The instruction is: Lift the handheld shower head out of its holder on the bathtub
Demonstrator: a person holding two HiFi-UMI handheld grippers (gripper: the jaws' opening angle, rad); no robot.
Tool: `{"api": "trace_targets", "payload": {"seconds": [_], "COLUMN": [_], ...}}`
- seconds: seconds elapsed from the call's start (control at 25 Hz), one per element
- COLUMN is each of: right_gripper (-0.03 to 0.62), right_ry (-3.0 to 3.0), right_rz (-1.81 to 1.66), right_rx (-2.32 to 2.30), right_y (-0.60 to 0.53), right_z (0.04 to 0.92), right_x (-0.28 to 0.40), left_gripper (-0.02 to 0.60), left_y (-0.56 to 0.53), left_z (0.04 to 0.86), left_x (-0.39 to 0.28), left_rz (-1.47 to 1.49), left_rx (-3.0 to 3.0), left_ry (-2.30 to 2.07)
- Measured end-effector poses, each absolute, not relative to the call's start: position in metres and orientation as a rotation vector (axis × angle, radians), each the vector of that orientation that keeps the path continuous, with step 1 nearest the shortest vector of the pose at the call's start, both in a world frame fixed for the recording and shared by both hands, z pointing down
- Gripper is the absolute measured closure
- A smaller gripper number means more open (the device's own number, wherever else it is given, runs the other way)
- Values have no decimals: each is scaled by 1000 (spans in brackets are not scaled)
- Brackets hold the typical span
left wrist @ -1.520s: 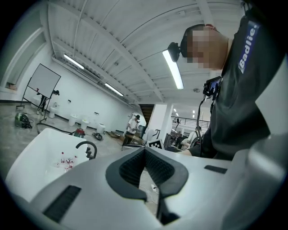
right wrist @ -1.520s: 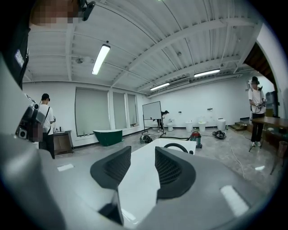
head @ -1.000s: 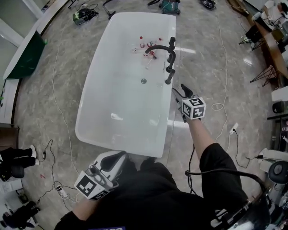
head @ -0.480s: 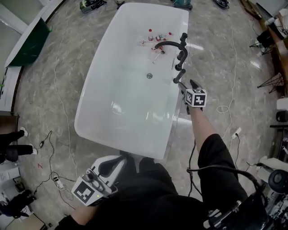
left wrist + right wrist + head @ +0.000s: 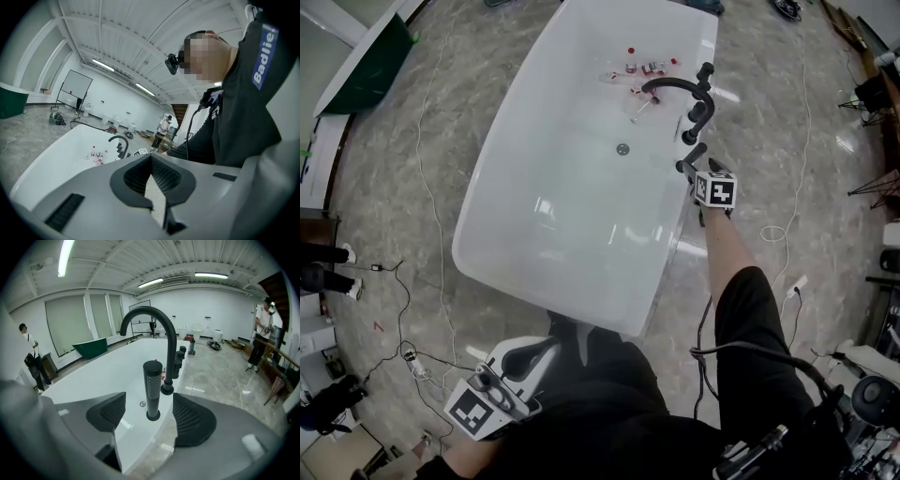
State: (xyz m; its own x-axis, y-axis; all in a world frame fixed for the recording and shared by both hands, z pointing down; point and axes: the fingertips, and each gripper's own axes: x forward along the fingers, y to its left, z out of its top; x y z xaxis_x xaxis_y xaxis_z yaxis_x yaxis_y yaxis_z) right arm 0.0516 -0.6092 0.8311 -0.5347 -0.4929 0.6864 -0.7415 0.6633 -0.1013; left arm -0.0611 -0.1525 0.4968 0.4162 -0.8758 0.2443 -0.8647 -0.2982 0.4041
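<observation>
right gripper (image 5: 697,174) neared bathtub (image 5: 534,187), jaws just opened | shower head (image 5: 152,389) between, untouched

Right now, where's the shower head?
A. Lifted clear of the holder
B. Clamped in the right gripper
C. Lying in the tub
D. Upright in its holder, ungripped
D: the shower head stands upright on the tub rim, between the right gripper jaws, which have just been opening and touch neither side of it.

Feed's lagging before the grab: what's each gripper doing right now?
Left gripper: closed, empty.
Right gripper: open, jaws have just been opening; shower head stands between them, not yet gripped.
</observation>
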Motion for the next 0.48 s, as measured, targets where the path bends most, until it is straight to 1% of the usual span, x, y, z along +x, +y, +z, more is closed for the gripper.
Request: {"api": "trace_targets", "payload": {"seconds": [0.16, 0.36, 0.4, 0.48], "right_gripper": [312, 315, 330, 384], "right_ry": [-2216, -2205, -2208, -2210], "right_rz": [447, 454, 463, 464], "right_rx": [907, 893, 894, 888], "right_y": [-620, -632, -635, -638], "right_z": [848, 865, 866, 868], "right_x": [41, 35, 33, 30], "left_gripper": [588, 588, 588, 588], "left_y": [-150, -144, -142, -141], "left_z": [512, 526, 529, 533], "left_x": [-63, -59, -60, -60], "left_rz": [-30, -9, -3, 7], "left_rx": [2161, 2120, 2109, 2092], "left_ry": [-1496, -1507, -1510, -1514]}}
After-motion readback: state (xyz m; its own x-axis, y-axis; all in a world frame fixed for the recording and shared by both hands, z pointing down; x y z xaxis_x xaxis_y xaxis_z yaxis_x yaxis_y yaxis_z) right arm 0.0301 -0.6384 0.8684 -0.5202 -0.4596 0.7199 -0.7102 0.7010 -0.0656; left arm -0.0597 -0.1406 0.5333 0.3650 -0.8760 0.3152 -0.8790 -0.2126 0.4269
